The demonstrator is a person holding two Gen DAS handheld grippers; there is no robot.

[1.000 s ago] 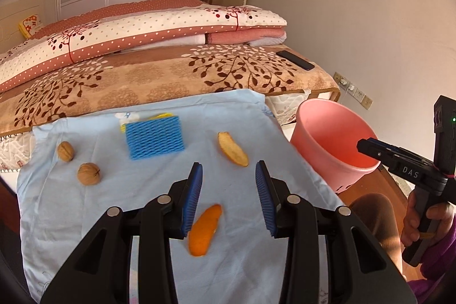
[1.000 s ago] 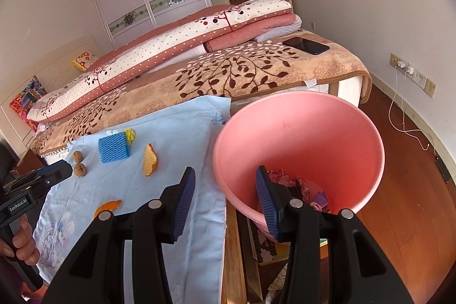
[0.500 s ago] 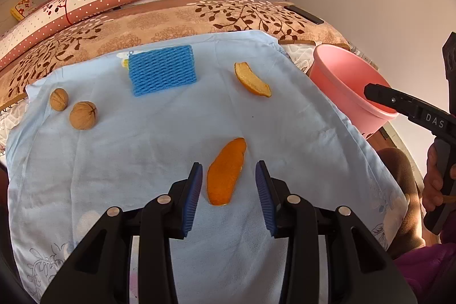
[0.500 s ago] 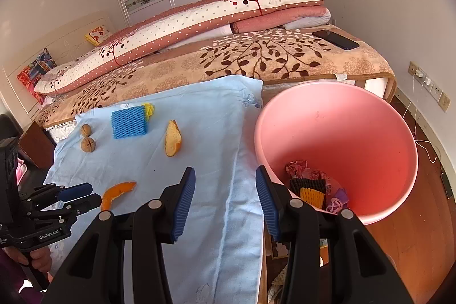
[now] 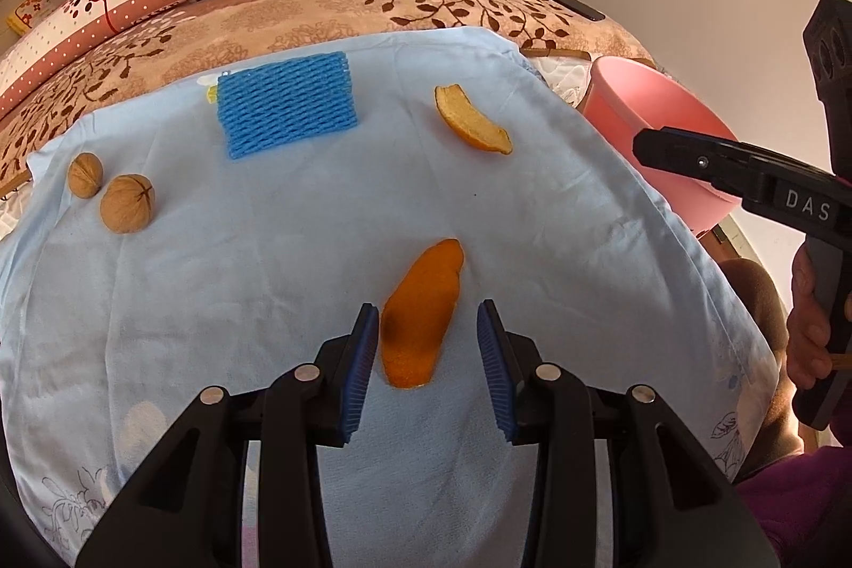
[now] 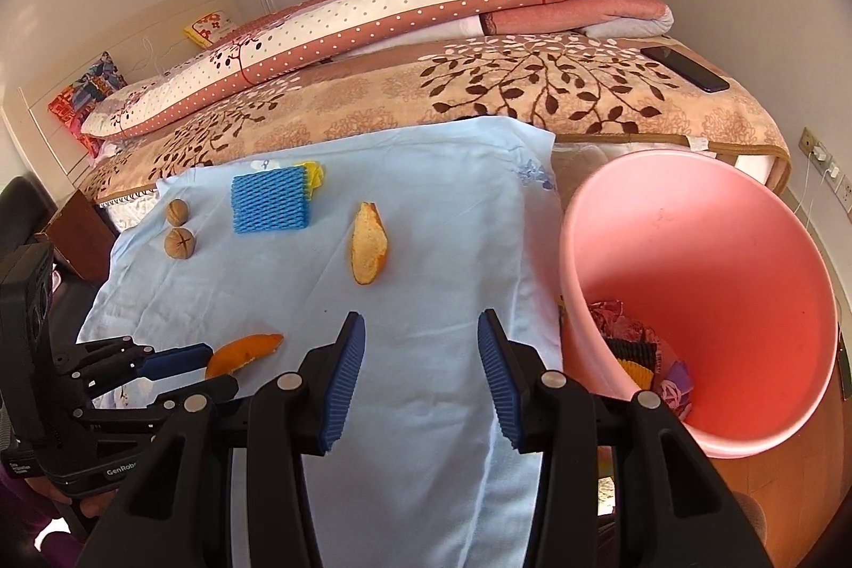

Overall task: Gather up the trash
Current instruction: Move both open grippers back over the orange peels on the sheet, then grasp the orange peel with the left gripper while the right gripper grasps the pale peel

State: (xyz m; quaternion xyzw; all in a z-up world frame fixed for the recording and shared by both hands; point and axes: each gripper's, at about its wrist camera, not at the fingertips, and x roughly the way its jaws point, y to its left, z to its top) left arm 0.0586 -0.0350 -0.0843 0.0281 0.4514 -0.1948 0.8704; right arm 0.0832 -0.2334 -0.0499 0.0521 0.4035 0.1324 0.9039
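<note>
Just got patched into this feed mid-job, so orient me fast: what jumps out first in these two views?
The left gripper stands open around the near end of an orange peel on the light blue cloth. To the right, beside the cloth's edge, a big pink bin already holds some trash, with the open, empty right gripper just short of it. Farther back lie a second peel, a blue foam net and two walnuts.
</note>
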